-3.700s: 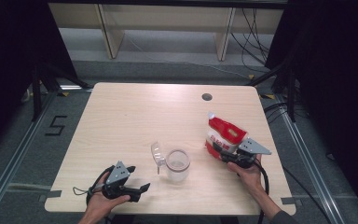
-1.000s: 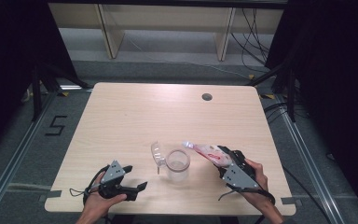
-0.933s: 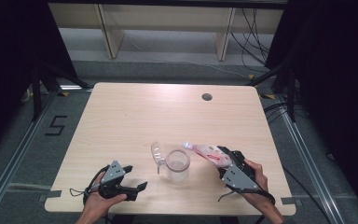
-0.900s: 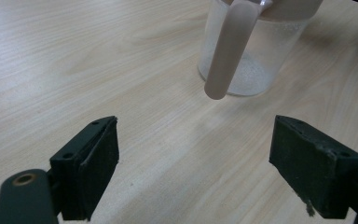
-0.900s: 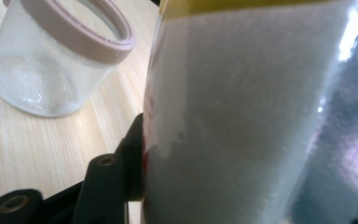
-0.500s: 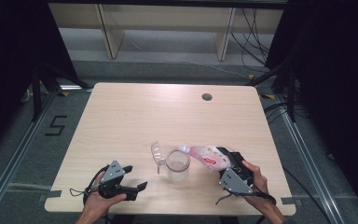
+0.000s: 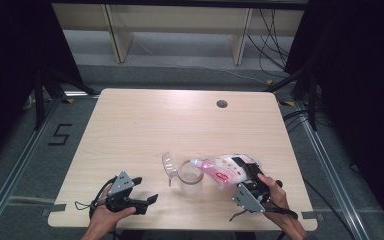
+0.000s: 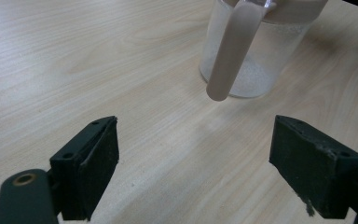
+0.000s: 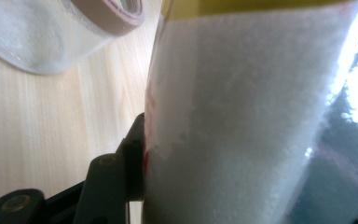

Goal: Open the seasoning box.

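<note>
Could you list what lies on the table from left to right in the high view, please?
Left gripper, open and resting on the table → clear flip lid → clear jar → tilted pouch of white grains, its spout over the jar → right gripper, shut on the pouch.

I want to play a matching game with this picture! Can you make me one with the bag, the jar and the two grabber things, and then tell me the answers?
Things:
1. pouch
2. glass jar
3. left gripper
4. right gripper

States:
A. jaws wide apart, nothing between them
B. tipped sideways, spout over the jar
C. clamped on the pouch
D. standing upright on the table, lid flipped open

Pairs: 1-B, 2-D, 3-A, 4-C
</note>
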### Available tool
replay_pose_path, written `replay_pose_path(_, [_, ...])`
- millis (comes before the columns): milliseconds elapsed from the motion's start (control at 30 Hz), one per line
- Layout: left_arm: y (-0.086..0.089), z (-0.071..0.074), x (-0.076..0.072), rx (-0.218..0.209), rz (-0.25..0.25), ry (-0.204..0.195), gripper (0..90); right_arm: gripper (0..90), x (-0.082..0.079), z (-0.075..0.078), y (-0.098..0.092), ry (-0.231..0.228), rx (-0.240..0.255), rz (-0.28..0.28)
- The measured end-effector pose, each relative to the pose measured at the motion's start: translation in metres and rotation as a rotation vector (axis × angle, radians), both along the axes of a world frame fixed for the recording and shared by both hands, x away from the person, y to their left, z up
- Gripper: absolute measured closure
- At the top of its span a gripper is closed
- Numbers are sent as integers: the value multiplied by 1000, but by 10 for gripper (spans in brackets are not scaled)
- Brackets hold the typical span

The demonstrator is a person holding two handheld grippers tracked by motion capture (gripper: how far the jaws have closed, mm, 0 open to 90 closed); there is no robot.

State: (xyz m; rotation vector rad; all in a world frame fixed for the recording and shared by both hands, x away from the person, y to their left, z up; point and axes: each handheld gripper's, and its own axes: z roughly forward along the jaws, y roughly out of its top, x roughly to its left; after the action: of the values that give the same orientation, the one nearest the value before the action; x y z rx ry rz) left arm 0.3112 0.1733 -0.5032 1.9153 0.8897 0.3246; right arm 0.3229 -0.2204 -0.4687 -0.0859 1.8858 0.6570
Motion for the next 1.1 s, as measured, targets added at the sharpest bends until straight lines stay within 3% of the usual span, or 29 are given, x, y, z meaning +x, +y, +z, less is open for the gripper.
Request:
replay_pose_path(67, [0, 1, 1, 5, 0, -6, 152, 506, 0, -2, 0, -5, 1, -6])
replay_pose_path(167, [0, 0, 1, 10, -9, -7, 152, 507, -1, 0, 0, -44, -61, -8])
replay_pose_path(200, [1, 0, 1, 10, -9, -8, 152, 507, 0, -2, 0, -31, -32, -6])
replay_pose_path(233, [1, 1, 1, 15, -8, -4, 152, 507, -2, -2, 1, -33, -38, -18])
replay_pose_path(267, [1, 1, 2, 13, -8, -5, 153, 507, 0, -3, 0, -52, -51, 9])
replay_pose_path(300, [0, 0, 2, 9, -7, -3, 153, 507, -2, -4, 1, -49, -56, -16])
replay_pose_path(333, [0, 0, 2, 15, -4, -3, 152, 508, -1, -4, 1, -65, -77, 3])
replay_pose_path(400, [0, 0, 1, 10, 1, 4, 152, 509, 1, -4, 2, -68, -73, 20])
replay_pose_path(433, [0, 1, 2, 16, -8, -4, 153, 509, 0, -1, 2, -89, -117, 17])
replay_pose_path(467, [0, 0, 2, 11, -7, -5, 152, 510, -1, -4, 2, -99, -97, 2])
replay_pose_path(500, [-1, 0, 1, 11, 9, 5, 152, 511, -2, -1, 2, -142, -154, 5])
replay_pose_path(533, [-1, 0, 1, 6, 2, 7, 152, 511, -2, -2, 2, -134, -141, -7])
replay_pose_path(567, [0, 0, 1, 12, 0, 2, 153, 511, -2, 0, 2, -152, -157, -1])
replay_pose_path(600, [0, 0, 1, 5, 3, 7, 153, 512, -1, 6, 1, -184, -238, 1])
replay_pose_path(667, [0, 1, 2, 15, -7, -7, 153, 513, -2, 3, 0, -181, -233, -20])
replay_pose_path(700, [-1, 0, 1, 8, 0, 5, 153, 513, -3, 2, 0, -189, -241, -26])
replay_pose_path(733, [-1, 0, 1, 9, 2, 7, 153, 513, -3, 5, 1, -227, -287, -14])
replay_pose_path(767, [0, 1, 1, 23, -6, -6, 152, 514, -2, 5, 1, -230, -298, -12])
replay_pose_path(800, [0, 1, 1, 19, -4, -4, 152, 515, -3, 2, 1, -214, -267, -30])
replay_pose_path(900, [-1, 0, 1, 12, -1, 9, 152, 517, -4, 1, 1, -224, -292, -29])
replay_pose_path(933, [-1, 0, 0, 16, 3, 3, 152, 518, -3, 4, 3, -260, -342, -6])
replay_pose_path(967, [0, 1, 1, 23, -7, -8, 153, 518, -3, 1, 2, -234, -312, -15])
replay_pose_path(1033, [-1, 0, 2, 15, -5, 1, 152, 519, -5, 0, 2, -218, -305, -36])
replay_pose_path(1067, [-1, 0, 1, 11, 0, 8, 152, 520, -4, 5, 3, -271, -353, 3])
replay_pose_path(1100, [-2, 0, 1, 9, 1, 4, 152, 521, -5, 3, 3, -263, -340, -17])
